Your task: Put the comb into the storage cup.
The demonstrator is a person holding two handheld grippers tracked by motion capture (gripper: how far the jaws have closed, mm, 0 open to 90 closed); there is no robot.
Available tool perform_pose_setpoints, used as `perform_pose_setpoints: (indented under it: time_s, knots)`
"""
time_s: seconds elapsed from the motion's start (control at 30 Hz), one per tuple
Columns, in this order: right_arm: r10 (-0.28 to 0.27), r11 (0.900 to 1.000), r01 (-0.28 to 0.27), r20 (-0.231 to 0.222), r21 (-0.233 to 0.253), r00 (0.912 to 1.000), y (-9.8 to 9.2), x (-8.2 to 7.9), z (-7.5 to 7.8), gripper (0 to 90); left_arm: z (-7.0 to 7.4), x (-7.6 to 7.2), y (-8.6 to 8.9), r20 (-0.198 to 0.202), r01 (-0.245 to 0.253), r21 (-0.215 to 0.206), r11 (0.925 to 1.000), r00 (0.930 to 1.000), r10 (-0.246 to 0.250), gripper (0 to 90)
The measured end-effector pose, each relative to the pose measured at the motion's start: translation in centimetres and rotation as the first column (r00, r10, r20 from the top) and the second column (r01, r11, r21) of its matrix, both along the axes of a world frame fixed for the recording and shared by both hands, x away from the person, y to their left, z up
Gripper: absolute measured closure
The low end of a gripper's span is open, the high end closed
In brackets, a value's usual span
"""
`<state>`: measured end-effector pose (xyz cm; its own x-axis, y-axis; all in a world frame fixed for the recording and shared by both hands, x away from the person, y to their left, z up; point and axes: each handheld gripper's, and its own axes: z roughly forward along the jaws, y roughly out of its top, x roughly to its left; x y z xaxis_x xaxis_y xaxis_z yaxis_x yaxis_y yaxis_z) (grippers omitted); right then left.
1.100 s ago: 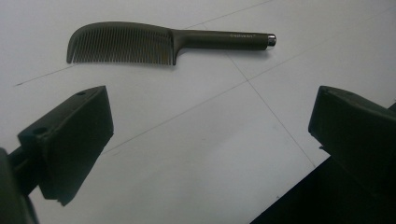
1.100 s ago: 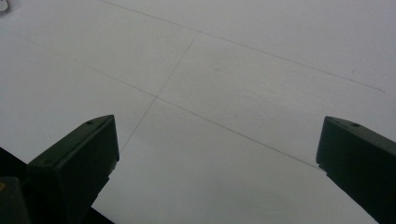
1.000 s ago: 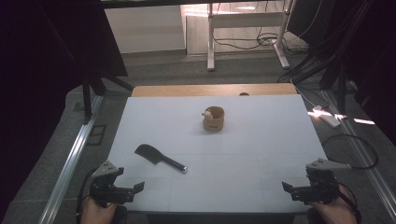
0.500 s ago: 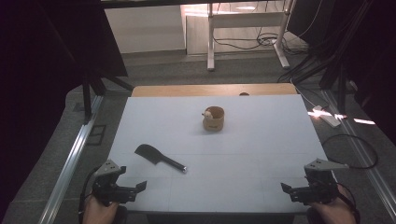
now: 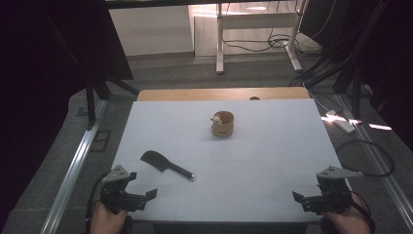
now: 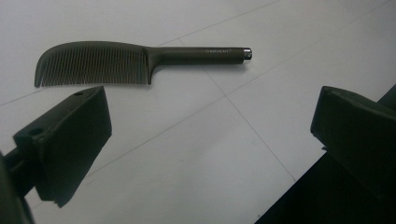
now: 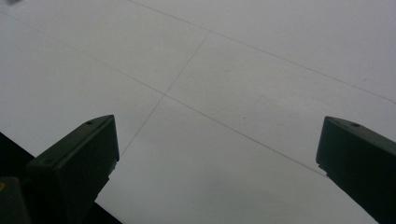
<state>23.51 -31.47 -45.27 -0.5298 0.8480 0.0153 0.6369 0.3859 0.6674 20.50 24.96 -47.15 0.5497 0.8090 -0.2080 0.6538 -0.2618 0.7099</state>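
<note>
One dark comb [image 6: 140, 60] is lying flat on the white surface [image 5: 272, 161] just ahead of the left hand-held gripper [image 5: 146, 197], whose jaws are gaping wide; the right hand-held gripper [image 5: 299, 199] is likewise spread, and one wooden cup [image 5: 222, 124] is standing well beyond both

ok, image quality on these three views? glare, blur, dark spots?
High view: surroundings very dark, white table evenly lit, bright glare patch on the floor at right. Left gripper view: comb sharp, near jaws soft. Right gripper view: dim, greyish table, faint seam lines, jaws slightly blurred.
</note>
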Motion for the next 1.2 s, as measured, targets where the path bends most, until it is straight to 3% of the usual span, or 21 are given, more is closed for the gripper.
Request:
perform_pose_setpoints:
  time_s: [0.23, 0.37, 0.7, 1.0, 1.2]
  knots:
    - [0.005, 1.000, -0.005, -0.001, 0.001, 1.0000, 0.0, 0.1, 0.0, 0.0, -0.1, 0.6, -0.4, -0.020, 0.011, -0.002, 0.9999, 0.9997, -0.011, 0.0]
    - [0.010, 1.000, -0.010, -0.002, 0.001, 0.9999, 0.0, 0.1, 0.0, 0.0, -0.1, 0.9, -0.7, -0.017, 0.026, 0.006, 0.9996, 0.9995, -0.026, 0.0]
    - [0.023, 1.000, -0.023, 0.000, -0.003, 0.9997, 0.1, 0.1, 0.0, 0.0, -0.2, 1.8, -1.0, -0.009, 0.038, -0.018, 0.9991, 0.9992, -0.038, 0.0]
    - [0.027, 1.000, -0.027, -0.005, -0.003, 0.9996, 0.2, 0.2, 0.0, 0.0, -0.2, 2.9, -1.8, -0.033, 0.058, -0.007, 0.9983, 0.9977, -0.058, 0.0]
    - [0.031, 1.000, -0.031, -0.005, -0.003, 0.9995, 0.2, 0.2, -0.1, 0.0, -0.1, 3.7, -2.1, -0.044, 0.072, -0.025, 0.9971, 0.9964, -0.073, 0.0]
